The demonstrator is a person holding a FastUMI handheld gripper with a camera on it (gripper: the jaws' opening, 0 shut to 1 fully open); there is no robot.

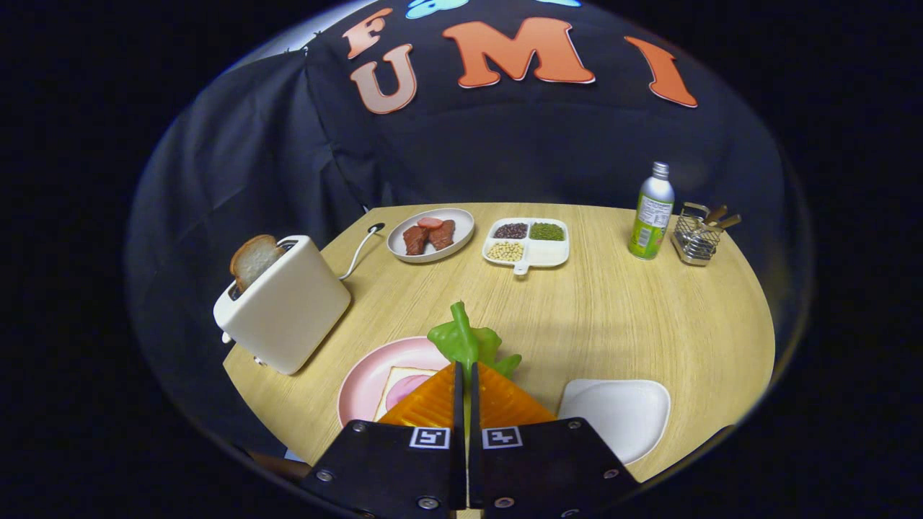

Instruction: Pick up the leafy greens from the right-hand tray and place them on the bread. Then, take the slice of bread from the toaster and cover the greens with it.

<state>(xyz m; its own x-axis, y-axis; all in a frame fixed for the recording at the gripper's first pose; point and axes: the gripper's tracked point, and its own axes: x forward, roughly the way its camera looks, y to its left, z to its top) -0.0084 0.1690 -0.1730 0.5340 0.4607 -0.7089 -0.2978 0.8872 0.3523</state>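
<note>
Gripper [462, 369] fingers are pressed nearly together, with only a thin slit between them, and the leafy greens [467, 340] are pinched in that slit, both fingers bearing on the lower part of the bunch. The leaves stand up and forward out of the fingertips, their long axis running roughly along the fingers and away from them, with a taller frond on top and a smaller lobe spilling to the right of the tips. What the coming move turns on is where the bread lies from the held greens: the slice of bread [401, 388], with a round pink piece on it, sits on the pink plate [368, 375] just below and to the left of the fingertips, partly hidden under the left finger. So the greens hang a little to the right of and beyond the slice's middle; by my judgement the gripper needs a small shift left and down before letting go. The white tray [620, 414] lies to the right of the fingers, about as near as the plate. Further left and ahead stands the toaster [285, 306], with the second slice of bread [254, 261] sticking up out of its slot, well apart from the fingers.
</note>
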